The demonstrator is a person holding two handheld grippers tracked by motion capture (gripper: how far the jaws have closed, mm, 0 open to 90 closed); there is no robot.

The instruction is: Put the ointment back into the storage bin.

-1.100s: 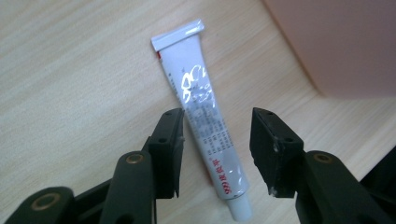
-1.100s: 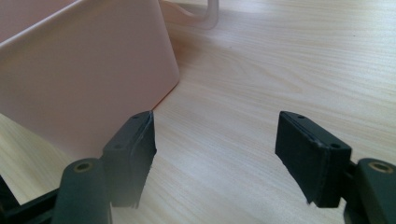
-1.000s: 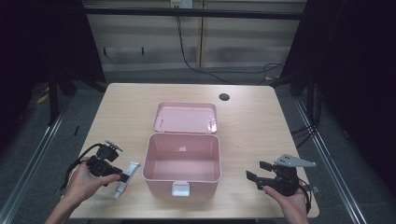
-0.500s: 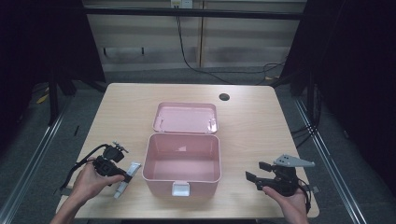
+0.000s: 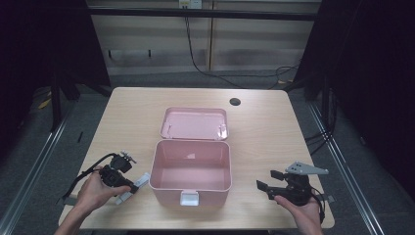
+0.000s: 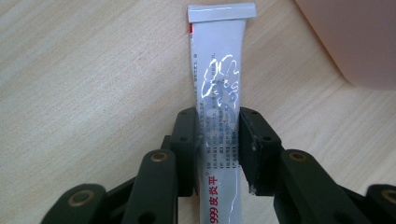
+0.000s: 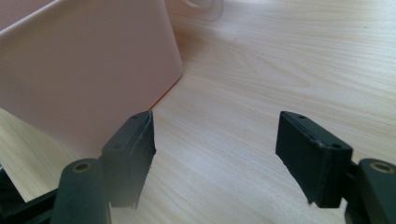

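Note:
A white tube with red print lies flat on the wooden table, left of an open pink box. My left gripper has just been closing and is now shut on the tube, its pads pressing the tube's two sides. In the high view the left gripper sits low at the box's front-left corner, over the tube. My right gripper rests to the right of the box, pointing at it. In its own view the right gripper stands open with only bare table between the jaws.
The box's pink lid lies flat behind the box. The box wall stands close ahead-left of the right jaws. A dark round hole sits in the table's far right part. Cables trail from both grippers toward the front edge.
The left hand has shifted slightly toward the tube and its jaws have closed on it. The right hand has stayed still.

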